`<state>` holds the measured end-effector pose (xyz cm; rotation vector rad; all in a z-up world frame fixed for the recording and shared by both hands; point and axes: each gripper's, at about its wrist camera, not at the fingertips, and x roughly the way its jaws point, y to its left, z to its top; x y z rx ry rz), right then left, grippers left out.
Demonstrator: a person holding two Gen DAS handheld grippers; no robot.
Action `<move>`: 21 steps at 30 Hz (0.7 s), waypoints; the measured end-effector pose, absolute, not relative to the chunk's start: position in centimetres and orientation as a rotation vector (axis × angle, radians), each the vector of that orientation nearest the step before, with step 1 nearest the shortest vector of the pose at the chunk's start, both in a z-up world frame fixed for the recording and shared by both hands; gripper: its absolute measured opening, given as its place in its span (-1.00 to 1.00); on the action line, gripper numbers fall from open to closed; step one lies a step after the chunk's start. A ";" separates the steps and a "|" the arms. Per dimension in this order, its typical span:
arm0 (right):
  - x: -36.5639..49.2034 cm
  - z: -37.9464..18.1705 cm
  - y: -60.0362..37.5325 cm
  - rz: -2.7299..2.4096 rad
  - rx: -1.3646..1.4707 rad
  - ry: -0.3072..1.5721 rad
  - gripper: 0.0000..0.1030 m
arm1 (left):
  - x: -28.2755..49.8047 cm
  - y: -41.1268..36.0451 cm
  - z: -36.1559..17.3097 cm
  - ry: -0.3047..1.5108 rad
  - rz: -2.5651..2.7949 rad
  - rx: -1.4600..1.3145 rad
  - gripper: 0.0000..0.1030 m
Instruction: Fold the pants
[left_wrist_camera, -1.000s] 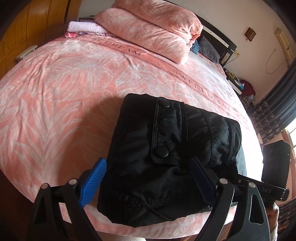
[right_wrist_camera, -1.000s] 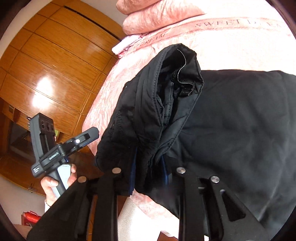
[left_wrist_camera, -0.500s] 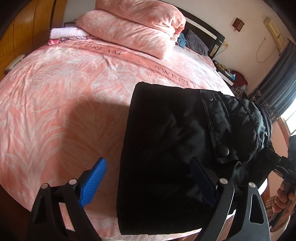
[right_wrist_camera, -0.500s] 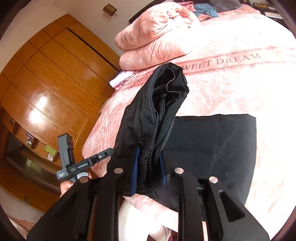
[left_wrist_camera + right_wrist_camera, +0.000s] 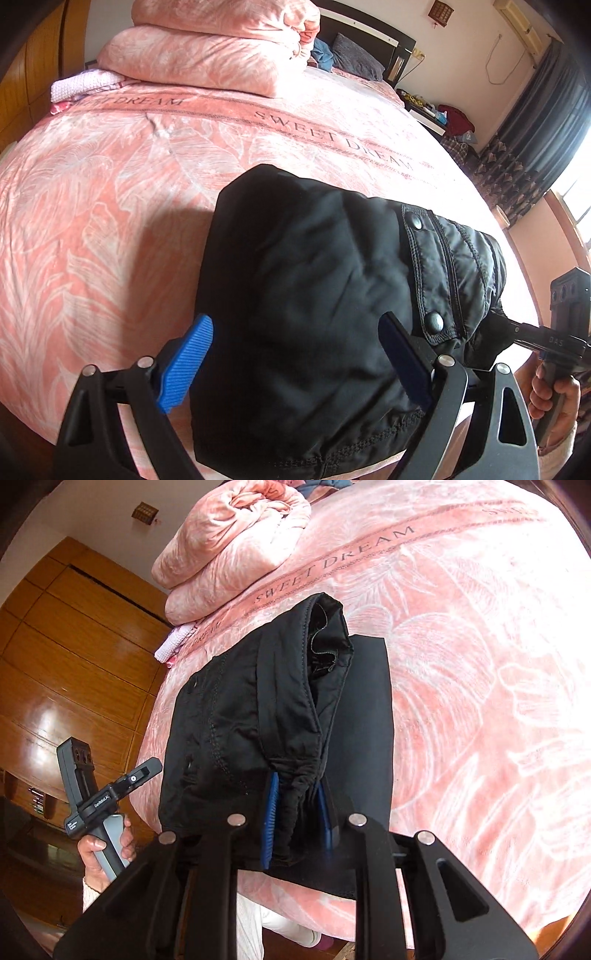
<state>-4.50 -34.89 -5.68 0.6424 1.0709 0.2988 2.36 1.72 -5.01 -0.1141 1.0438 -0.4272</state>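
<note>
Pants (image 5: pixel 314 295), black and puffy, lie partly folded near the foot edge of a bed spread with a pink leaf-patterned bedspread (image 5: pixel 92 206). Across that cover runs a darker band with "SWEET DREAM" printed on it in capitals, readable from both cameras, and a second, partly hidden "DREAM" sits further left by a small folded pink cloth (image 5: pixel 83 83). Two metal snaps show on a stitched flap of the pants on the right side of the bundle.

From the right wrist view, the right gripper (image 5: pixel 299 808) points downward at a slant, and its blue pads are pinched together on a bunched fold of the black fabric, which stands up from the flat part lying on the bed. The left gripper (image 5: pixel 295 362) hangs over the near edge of the pants with its jaws wide apart; the blue pads (image 5: pixel 184 363) stand on either side of the cloth and neither presses on it.

In the right wrist view the person's left hand (image 5: pixel 105 853) wraps the grey grip of the other tool, whose black body carries small white lettering too fine to read. In the left view the opposite tool shows "DAS" on its side. A folded pink duvet (image 5: pixel 221 48) sits at the head of the bed.
</note>
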 end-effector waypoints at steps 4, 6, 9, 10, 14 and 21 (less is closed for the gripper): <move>-4.3 -6.2 -34.4 0.275 0.567 1.094 -0.12 | 2.5 1.0 -6.7 1.072 -0.396 -0.067 0.80; -4.4 -5.2 -34.3 0.269 0.517 1.070 -0.07 | 2.4 0.9 -6.9 1.070 -0.387 -0.055 0.81; -3.9 -3.4 -34.5 0.250 0.490 1.017 0.08 | 2.0 0.7 -6.0 1.053 -0.390 -0.058 0.81; -3.3 -2.9 -34.6 0.240 0.488 1.005 0.20 | 1.8 0.3 -5.4 1.035 -0.396 -0.049 0.81; 0.1 -2.0 -34.4 0.239 0.475 0.997 0.28 | 1.9 -2.1 -3.8 1.005 -0.436 0.036 0.82; 4.3 -4.4 -34.5 0.311 0.609 1.027 -0.84 | 3.6 -4.1 -5.3 1.045 -0.443 0.056 0.84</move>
